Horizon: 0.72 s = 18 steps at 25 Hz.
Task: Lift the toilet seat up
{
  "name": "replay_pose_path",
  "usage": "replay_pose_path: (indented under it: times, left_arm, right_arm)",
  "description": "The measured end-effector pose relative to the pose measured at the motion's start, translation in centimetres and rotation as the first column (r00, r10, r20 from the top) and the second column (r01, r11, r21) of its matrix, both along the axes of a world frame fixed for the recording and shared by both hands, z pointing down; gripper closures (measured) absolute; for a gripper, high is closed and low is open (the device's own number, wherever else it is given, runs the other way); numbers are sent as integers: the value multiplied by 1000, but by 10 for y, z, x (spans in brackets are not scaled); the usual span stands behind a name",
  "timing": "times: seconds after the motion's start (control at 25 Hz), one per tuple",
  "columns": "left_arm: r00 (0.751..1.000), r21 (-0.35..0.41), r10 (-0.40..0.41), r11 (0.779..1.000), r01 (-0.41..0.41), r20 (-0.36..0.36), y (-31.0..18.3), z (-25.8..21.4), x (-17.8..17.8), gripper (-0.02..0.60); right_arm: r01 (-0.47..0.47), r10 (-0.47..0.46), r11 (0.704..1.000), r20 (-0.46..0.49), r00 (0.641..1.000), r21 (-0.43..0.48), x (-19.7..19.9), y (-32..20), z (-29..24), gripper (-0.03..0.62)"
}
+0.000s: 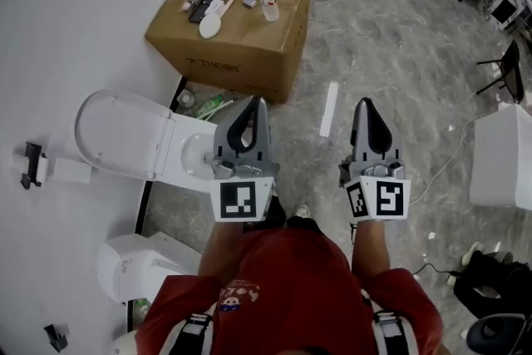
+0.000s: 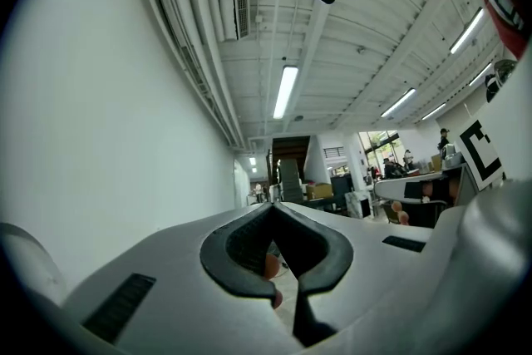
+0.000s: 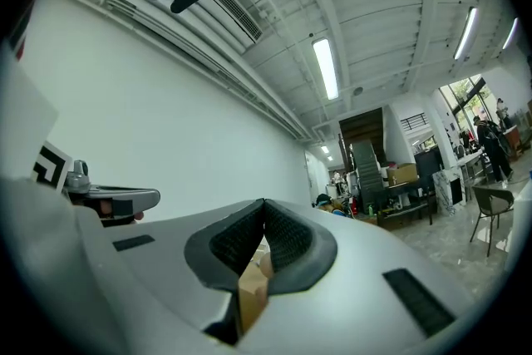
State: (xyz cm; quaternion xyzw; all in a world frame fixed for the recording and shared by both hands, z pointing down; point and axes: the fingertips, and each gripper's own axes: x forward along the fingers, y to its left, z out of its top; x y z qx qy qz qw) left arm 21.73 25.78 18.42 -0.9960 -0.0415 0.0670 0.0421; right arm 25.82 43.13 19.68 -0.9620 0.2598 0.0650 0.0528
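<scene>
1. Nearest to you, your left gripper [image 1: 257,104] of grey plastic has its jaws clenched, the ribbed black pads meeting at the tips with nothing between them.
2. Your right gripper [image 1: 363,104] is beside it, also pressed together and empty.
3. Under both is the grey marbled stone floor [image 1: 391,37], smooth and a little glossy. A flat white strip [image 1: 329,109] lies on it between the grippers.
4. Left of your left gripper and apart from it is the white ceramic toilet bowl [image 1: 189,155]. Its white oval toilet seat [image 1: 112,129] seems already raised toward the plain white wall [image 1: 75,4].
5. Farther on, a brown cardboard box [image 1: 241,54] stands on the floor, with a small clear bottle [image 1: 268,2] on top.
6. Far right, a black chair [image 1: 509,71].
</scene>
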Motion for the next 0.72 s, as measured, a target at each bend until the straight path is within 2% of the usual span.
replay_pose_path:
  times: [0.16, 0.44, 0.56, 0.72]
  left_arm:
    - [1000, 10, -24, 1000, 24, -15, -35, 0, 8, 572]
    - [990, 5, -131, 991, 131, -45, -118, -7, 7, 572]
    - [979, 2, -200, 980, 200, -50, -155, -5, -1, 572]
    - [952, -15, -301, 953, 301, -44, -207, -1, -20, 572]
  right_arm:
    - [18, -18, 1000, -15, 1000, 0, 14, -35, 0, 580]
    - [114, -114, 993, -33, 993, -8, 33, -120, -6, 580]
    - [177, -178, 984, -37, 983, -11, 37, -161, -5, 580]
    - [271, -271, 962, -40, 962, -14, 34, -219, -4, 580]
